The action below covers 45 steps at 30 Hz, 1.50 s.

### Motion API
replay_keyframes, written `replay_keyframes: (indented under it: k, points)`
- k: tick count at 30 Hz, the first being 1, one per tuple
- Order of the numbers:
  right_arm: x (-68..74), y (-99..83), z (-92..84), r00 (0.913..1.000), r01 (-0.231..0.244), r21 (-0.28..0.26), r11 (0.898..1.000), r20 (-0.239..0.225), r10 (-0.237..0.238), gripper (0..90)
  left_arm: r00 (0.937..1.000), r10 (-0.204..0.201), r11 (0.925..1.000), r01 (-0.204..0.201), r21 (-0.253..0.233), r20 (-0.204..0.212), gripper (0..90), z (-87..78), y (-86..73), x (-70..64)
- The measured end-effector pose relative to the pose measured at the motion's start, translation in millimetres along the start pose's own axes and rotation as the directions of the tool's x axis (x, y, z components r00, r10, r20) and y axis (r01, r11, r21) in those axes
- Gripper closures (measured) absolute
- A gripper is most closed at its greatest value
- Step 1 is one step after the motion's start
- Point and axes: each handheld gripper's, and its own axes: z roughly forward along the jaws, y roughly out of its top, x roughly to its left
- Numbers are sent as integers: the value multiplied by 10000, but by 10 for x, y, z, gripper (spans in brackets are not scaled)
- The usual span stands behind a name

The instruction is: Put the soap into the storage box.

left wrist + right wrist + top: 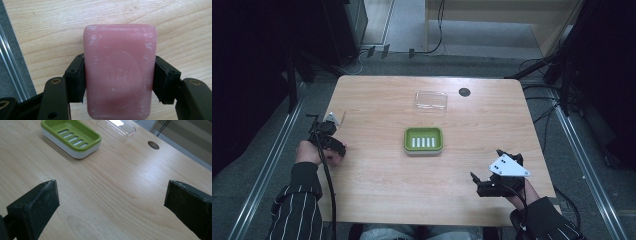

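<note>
Counter [387, 180]: light wood, carries all items. I see green soap dish [423, 139] near its centre, slotted tray inside, nothing in it. Clear lid [430, 100] lies beyond dish, apart from it, toward far edge. Pink soap bar [119, 72]: I hold it at counter's left edge, well apart from dish. My left claw [119, 80]: pads pinching bar on both long sides. My right claw [110, 205]: jaws spread, nothing between, above bare wood near front right corner.
</note>
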Motion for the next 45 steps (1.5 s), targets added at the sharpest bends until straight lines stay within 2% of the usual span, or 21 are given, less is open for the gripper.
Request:
replay_keyframes:
  k: [13,18,19,21,23,29,30,31,34,40,42,43,45]
  points:
    - [-6,-3,-2,10000,30,-2,10000,-3,-30,0,9972,741,9972,-742,84,105,387,-25,47,-121]
    - [-6,-5,-5,10000,18,-4,10000,-4,-18,0,9930,1117,9937,-1120,40,385,387,-36,96,-199]
    - [-6,-5,-4,10000,7,0,10000,0,-7,0,9905,1324,9912,-1326,48,363,387,-41,129,-253]
    - [-6,-5,-5,10000,-1,6,10000,0,1,0,9873,1483,9889,-1488,38,571,387,-48,155,-296]
    - [-9,-7,-7,10000,2,12,10000,9,-2,0,9837,1717,9850,-1723,63,540,387,-50,181,-343]
    - [-12,-13,-15,10000,-37,1,10000,19,37,0,9725,2232,9745,-2243,91,671,387,-45,244,-482]
    - [-13,-14,-16,10000,-34,4,10000,20,34,0,9725,2232,9745,-2243,91,671,387,-45,244,-482]
    - [-13,-14,-17,10000,-39,2,10000,17,39,0,9679,2399,9704,-2413,98,745,387,-39,262,-522]
    - [-12,-15,-19,10000,-75,10,10000,10,75,0,9597,2706,9622,-2720,93,760,387,-34,285,-580]
    - [-11,-15,-17,10000,-50,28,10000,7,50,0,9449,3162,9482,-3177,43,844,387,-32,326,-676]
    - [-11,-15,-18,10000,-58,18,10000,15,58,0,9434,3206,9468,-3218,4,847,387,-30,330,-691]
    - [-12,-15,-17,10000,-35,12,10000,13,35,0,9387,3331,9423,-3347,37,886,387,-31,342,-715]
    - [-13,-15,-17,10000,-33,14,10000,12,33,0,9344,3453,9378,-3472,60,879,387,-26,355,-743]
